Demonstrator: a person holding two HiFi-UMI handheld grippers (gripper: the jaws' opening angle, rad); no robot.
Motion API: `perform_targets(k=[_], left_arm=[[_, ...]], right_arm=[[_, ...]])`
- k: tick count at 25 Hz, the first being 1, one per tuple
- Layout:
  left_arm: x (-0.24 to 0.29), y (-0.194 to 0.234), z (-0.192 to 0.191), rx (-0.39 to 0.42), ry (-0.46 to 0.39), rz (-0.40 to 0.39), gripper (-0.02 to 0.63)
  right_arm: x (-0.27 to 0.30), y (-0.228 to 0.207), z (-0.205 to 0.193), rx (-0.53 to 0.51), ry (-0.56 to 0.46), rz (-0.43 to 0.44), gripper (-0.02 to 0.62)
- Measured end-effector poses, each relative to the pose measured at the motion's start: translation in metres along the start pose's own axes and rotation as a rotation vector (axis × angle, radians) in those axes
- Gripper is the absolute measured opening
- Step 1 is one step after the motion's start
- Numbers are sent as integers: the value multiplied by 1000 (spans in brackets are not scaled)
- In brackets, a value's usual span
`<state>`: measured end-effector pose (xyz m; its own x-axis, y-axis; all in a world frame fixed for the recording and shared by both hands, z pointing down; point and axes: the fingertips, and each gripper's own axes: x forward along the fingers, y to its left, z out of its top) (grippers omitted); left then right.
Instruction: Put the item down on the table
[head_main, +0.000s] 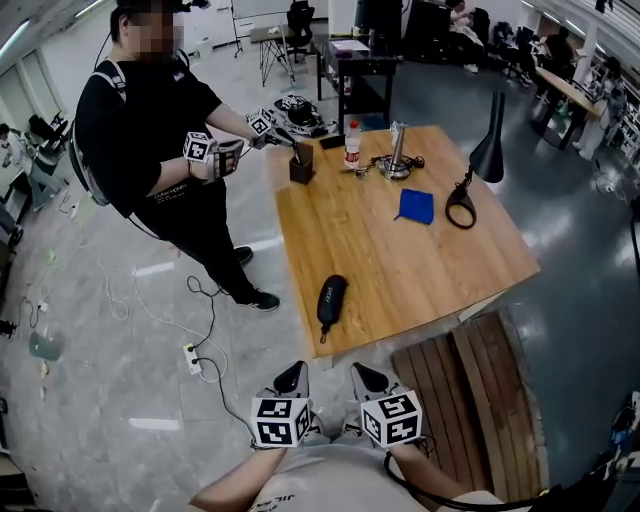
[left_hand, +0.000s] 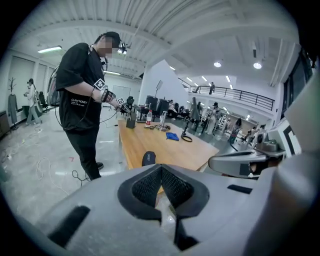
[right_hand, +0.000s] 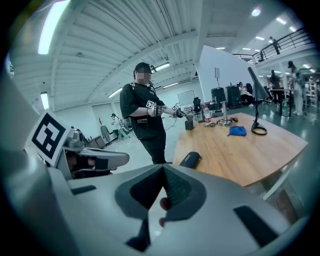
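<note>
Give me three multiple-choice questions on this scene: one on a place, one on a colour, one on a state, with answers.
1. Where on the table does the black pouch lie?
A. near the edge closest to the camera wearer
B. in the middle
C. at the far edge

2. What colour is the cloth?
A. red
B. blue
C. white

3. How do the left gripper's jaws stand?
A. wide apart
B. closed on the pouch
C. together, holding nothing

Answers: 1 A, it lies by the near edge; 2 B, blue against the wood; 3 C, the pads meet with nothing between.
</note>
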<state>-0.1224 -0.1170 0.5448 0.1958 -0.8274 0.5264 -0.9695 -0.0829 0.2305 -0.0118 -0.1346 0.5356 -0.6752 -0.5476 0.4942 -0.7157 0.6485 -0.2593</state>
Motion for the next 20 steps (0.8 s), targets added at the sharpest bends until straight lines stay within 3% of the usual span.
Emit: perform_targets(k=[10,20], left_arm=[[-12,-19,5,38,-39,-22,6],[-22,-28,-6,-9,-21,-40,8]], right_arm=[[-20,13,9,16,-55,33,-2],[-28,26,19,16,-86,63,-2]])
